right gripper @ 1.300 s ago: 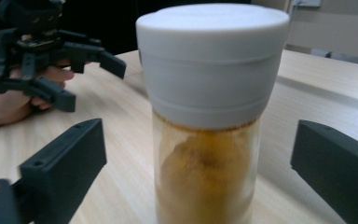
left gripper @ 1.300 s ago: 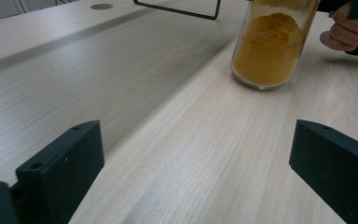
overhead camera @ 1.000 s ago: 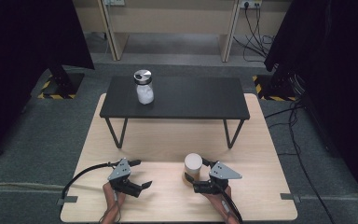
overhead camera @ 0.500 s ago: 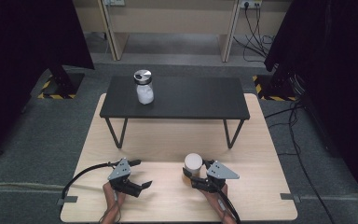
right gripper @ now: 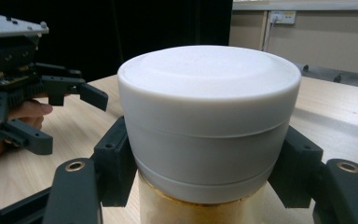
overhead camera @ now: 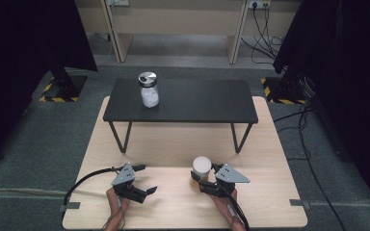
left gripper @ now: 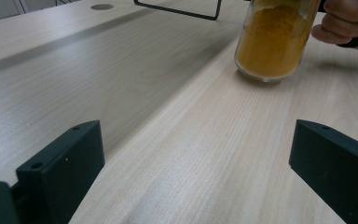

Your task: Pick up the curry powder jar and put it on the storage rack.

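Since a second earlier, little had shifted on the table: both our hands kept their places, but the jaws of the right gripper (overhead camera: 198, 176) had just been closing, and they now pressed on either side of the white lid (right gripper: 209, 116) of the spice jar (overhead camera: 202, 167). We saw in the right gripper view how the two black jaws sat flush against the lid's wall, left and right, with the glass and its yellow-orange powder showing just below the lid's lower edge. We saw the jar standing upright on the light wooden table (overhead camera: 173, 159), on the near half, just in front of the low black bench (overhead camera: 197, 103) and toward its right leg. In the left gripper view the jar (left gripper: 274, 39) showed farther off with its base flat on the wood and the fingers (left gripper: 340, 28) of our right hand beside it. Our left gripper (overhead camera: 142, 191) hung low over the table at the near left, well apart from the jar, with its jaws spread wide and nothing between them but bare wood. On the black bench a second jar (overhead camera: 149, 90) with a metal lid and white contents stood upright near the left end.
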{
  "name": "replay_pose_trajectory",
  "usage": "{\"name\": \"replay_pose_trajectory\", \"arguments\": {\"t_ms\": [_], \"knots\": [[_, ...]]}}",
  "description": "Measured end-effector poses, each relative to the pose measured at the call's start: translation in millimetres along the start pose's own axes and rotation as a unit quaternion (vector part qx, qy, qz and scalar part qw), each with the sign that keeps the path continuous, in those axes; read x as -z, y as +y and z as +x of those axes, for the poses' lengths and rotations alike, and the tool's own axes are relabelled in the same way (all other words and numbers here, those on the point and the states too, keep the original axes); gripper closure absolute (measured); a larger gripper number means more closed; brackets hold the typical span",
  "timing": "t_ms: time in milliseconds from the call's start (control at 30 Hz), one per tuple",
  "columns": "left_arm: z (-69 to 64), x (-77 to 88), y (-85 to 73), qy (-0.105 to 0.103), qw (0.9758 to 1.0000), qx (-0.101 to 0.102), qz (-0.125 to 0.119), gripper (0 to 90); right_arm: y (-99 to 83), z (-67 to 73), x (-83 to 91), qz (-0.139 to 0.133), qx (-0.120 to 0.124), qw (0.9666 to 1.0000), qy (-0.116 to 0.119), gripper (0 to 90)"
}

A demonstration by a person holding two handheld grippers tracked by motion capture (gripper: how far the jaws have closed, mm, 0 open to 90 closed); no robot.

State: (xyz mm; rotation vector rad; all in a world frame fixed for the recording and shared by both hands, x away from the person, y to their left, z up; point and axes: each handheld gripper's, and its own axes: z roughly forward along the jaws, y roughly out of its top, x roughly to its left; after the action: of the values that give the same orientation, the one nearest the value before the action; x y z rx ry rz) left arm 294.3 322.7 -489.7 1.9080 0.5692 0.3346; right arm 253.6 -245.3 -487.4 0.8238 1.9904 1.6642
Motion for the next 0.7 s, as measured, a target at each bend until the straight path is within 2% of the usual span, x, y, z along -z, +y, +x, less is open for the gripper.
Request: {"name": "replay_pose_trajectory", "arguments": {"t_ms": [200,533,700], "knots": [[0.1,0.0,-0.1,0.000,1.0000,0.000,0.000,2.6,14.0,1.9,4.0,-0.002,0.007,1.0000,-0.001,35.1],[0.4,-0.1,-0.1,-0.001,1.0000,0.000,0.000,2.6,40.4,0.9,7.2,-0.009,0.011,0.9998,0.011,35.1],[0.5,-0.1,-0.2,0.000,1.0000,0.000,-0.001,2.7,67.3,-0.1,8.4,-0.015,0.010,0.9996,0.023,35.1]]}}
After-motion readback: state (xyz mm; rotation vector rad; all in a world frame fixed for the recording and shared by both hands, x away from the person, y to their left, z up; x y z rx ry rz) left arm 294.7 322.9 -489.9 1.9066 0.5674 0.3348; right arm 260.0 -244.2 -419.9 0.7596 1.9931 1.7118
